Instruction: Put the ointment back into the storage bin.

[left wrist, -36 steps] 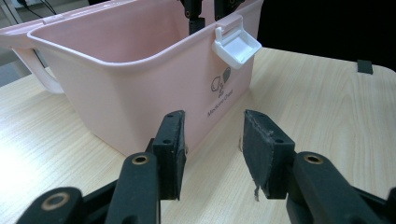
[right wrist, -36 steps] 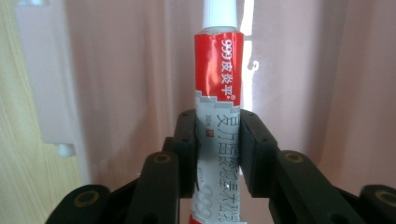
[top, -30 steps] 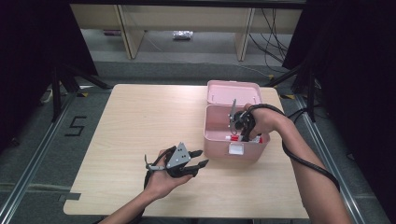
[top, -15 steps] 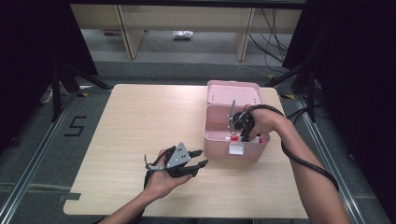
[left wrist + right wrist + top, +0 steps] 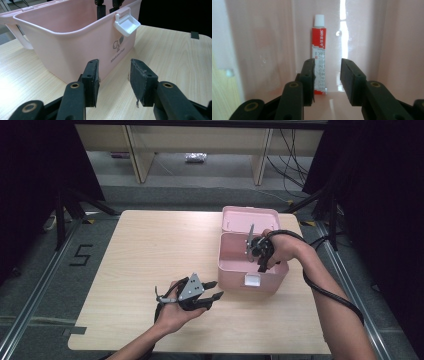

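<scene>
Your right gripper (image 5: 256,254) reaches down into the pink box (image 5: 231,270) near the table's (image 5: 130,270) right edge. Its jaws have just been opening and now stand released, pads clear of the tube (image 5: 319,55). The red-and-white tube lies on the box floor along one wall, white cap pointing away from you, partly behind the left jaw. Your left gripper (image 5: 212,290) rests on the table just beside the box's front left corner, jaws apart, grasping nothing.
</scene>
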Demonstrator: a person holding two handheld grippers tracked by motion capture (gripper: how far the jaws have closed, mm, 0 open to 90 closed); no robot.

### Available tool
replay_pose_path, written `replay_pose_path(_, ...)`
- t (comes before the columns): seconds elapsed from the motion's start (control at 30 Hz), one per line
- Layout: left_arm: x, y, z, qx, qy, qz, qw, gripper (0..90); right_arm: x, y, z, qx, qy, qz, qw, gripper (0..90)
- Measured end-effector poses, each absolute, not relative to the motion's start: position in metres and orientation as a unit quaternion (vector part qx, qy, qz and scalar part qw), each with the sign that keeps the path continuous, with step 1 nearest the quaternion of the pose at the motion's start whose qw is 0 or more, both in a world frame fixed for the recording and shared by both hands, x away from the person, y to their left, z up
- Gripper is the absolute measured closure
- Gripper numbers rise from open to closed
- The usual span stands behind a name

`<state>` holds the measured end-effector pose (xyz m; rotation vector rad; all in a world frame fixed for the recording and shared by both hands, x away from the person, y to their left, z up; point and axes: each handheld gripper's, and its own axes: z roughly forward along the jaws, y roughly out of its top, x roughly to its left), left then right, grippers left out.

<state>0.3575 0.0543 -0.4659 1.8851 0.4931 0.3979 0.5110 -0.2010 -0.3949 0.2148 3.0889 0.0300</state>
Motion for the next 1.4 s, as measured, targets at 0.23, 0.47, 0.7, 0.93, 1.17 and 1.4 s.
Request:
replay_pose_path(0.23, 0.357, 0.052, -0.464, 0.794, 0.205, 0.167, 0.547, 58.7, 0.511, -0.203, -0.390, 0.073, 0.997, 0.016, 0.034, 65.4)
replay_pose_path(0.47, 0.357, 0.048, -0.464, 0.793, 0.203, 0.165, 0.550, 59.0, 0.509, -0.208, -0.384, 0.080, 0.995, 0.027, 0.047, 65.4)
replay_pose_path(0.7, 0.358, 0.044, -0.464, 0.793, 0.198, 0.162, 0.552, 59.8, 0.505, -0.215, -0.378, 0.120, 0.991, 0.035, 0.049, 65.8)
replay_pose_path(0.93, 0.361, 0.034, -0.462, 0.792, 0.189, 0.153, 0.560, 62.3, 0.504, -0.225, -0.368, 0.170, 0.982, 0.067, 0.053, 66.8)
replay_pose_path(1.17, 0.362, 0.024, -0.457, 0.790, 0.179, 0.139, 0.569, 69.2, 0.504, -0.235, -0.357, 0.223, 0.968, 0.106, 0.049, 72.4)
replay_pose_path(1.4, 0.359, 0.019, -0.456, 0.790, 0.176, 0.121, 0.575, 74.6, 0.502, -0.240, -0.357, 0.254, 0.958, 0.122, 0.053, 72.5)
